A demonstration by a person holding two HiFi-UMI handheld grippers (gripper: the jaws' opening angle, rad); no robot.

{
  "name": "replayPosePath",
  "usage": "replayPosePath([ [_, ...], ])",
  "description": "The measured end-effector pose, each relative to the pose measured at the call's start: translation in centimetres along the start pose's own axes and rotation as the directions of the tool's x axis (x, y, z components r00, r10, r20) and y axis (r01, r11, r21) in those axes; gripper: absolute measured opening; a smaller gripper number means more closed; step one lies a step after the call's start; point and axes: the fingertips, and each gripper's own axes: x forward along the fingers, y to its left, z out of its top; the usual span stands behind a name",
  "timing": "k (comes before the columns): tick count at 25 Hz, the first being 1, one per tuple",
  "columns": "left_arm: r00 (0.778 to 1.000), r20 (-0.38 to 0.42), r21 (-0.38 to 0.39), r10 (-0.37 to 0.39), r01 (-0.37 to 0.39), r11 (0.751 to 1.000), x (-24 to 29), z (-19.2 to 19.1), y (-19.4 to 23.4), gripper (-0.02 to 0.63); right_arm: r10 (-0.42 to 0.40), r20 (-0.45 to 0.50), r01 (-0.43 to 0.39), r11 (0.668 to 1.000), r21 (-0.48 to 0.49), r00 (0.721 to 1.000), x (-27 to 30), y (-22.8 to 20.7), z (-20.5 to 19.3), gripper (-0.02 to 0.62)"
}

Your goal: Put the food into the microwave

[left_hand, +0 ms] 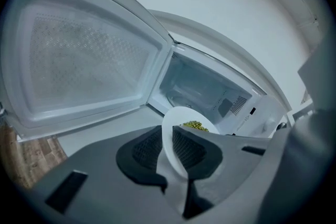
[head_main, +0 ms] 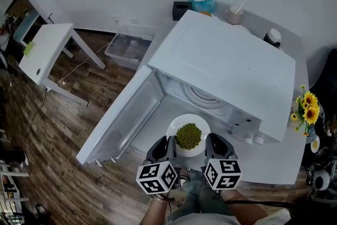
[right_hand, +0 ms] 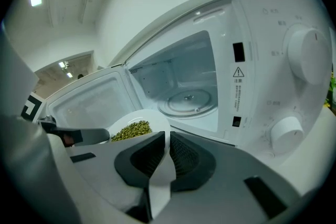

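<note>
White plate (head_main: 180, 120) of mung beans (head_main: 188, 135) before the open microwave (head_main: 226, 60), left gripper (head_main: 169, 144) pinching its left rim, right gripper (head_main: 210, 142) pinching the right.

One microwave (head_main: 226, 60), one plate (head_main: 196, 118), one food heap (head_main: 188, 136)

A white microwave (head_main: 226, 63) stands on a white table (head_main: 271, 163) right of centre, its door (head_main: 124, 118) open toward 8 o'clock and exposing the cavity with the turntable (head_main: 202, 96). At 6 o'clock from the cavity, a white plate (head_main: 196, 119) carrying a heap of green beans (head_main: 188, 135) sits at the opening, with the left gripper (head_main: 167, 149) meeting its rim at 8 o'clock and the right gripper (head_main: 213, 146) at 4 o'clock. Sunflowers (head_main: 306, 105) stand at the microwave's 3 o'clock, a cup (head_main: 235, 14) and a blue bag (head_main: 202, 2) at its 12 o'clock, and a white side table (head_main: 45, 50) stands on the wooden floor (head_main: 52, 129) at 10 o'clock of the frame.
</note>
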Motion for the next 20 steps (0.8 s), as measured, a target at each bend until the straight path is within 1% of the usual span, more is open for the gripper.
replayPosePath([
  [8, 0.999, 0.004, 0.024, -0.032, 0.032, 0.999, 0.7, 1.7, -1.2, 0.066, -0.027, 0.033, 0.027, 0.999, 0.018, 0.999, -0.4, -0.5, 1.7, 0.040],
  [13, 0.999, 0.004, -0.014, -0.055, 0.055, 0.998, 1.4, 2.5, -1.3, 0.063, -0.047, 0.056, 0.045, 0.998, 0.036, 0.997, 0.0, -0.7, 2.5, 0.040],
  [20, 0.997, -0.010, 0.013, -0.082, 0.082, 0.997, 3.2, 3.9, -1.1, 0.061, -0.067, 0.082, 0.063, 0.996, 0.058, 0.994, 1.3, -0.9, 3.6, 0.040],
])
